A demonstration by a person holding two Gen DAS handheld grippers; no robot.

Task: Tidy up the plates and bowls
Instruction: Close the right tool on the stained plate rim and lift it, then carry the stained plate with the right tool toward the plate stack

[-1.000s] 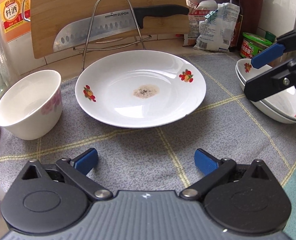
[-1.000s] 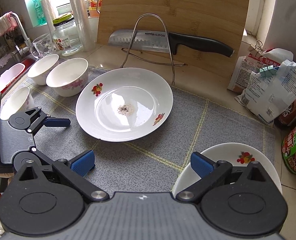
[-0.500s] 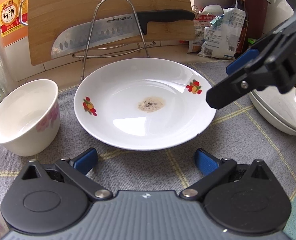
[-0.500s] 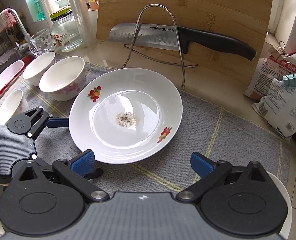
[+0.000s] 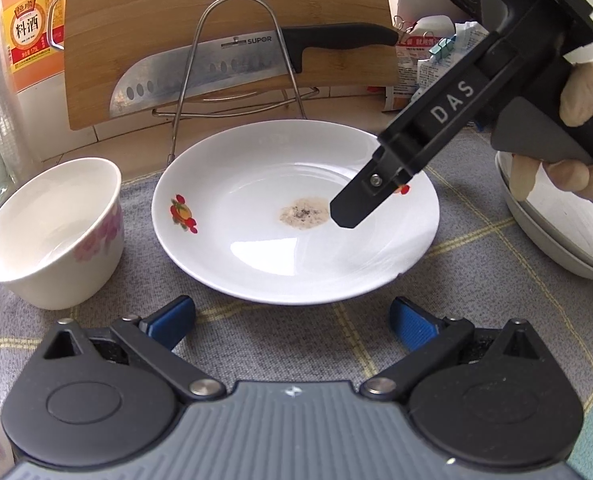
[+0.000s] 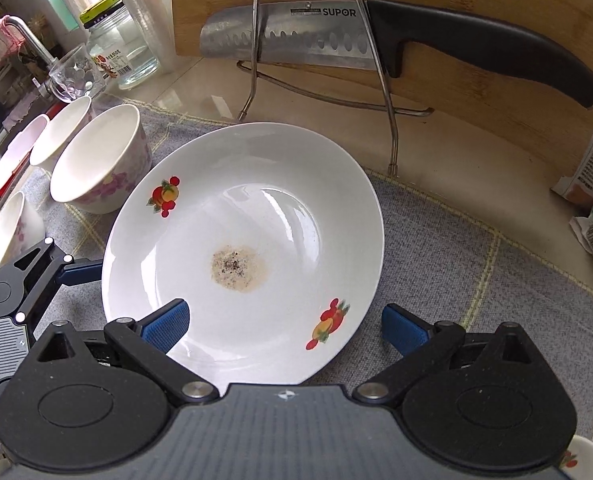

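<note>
The white plate (image 6: 256, 208) lies flat on a grey checked mat (image 6: 476, 272) in the middle of both views. The right hand-held gripper (image 6: 284, 326) has its blue pads spread wide: the left pad sits over the plate's near rim, the right pad just outside the rim over the mat. In the left wrist view the left hand-held gripper (image 5: 292, 318) is likewise spread apart, low in the frame, just short of the plate's near edge and not touching it. A floral bowl (image 5: 52, 236) stands close to the plate at left, stacked plates (image 5: 556, 240) at the right edge. Behind, a wire rack (image 5: 236, 60), knife (image 5: 256, 64) and cutting board (image 5: 224, 12) rest on the table (image 5: 96, 144). The plate bears two fruit decals and a brownish speckled stain (image 6: 238, 268) at its centre.
</note>
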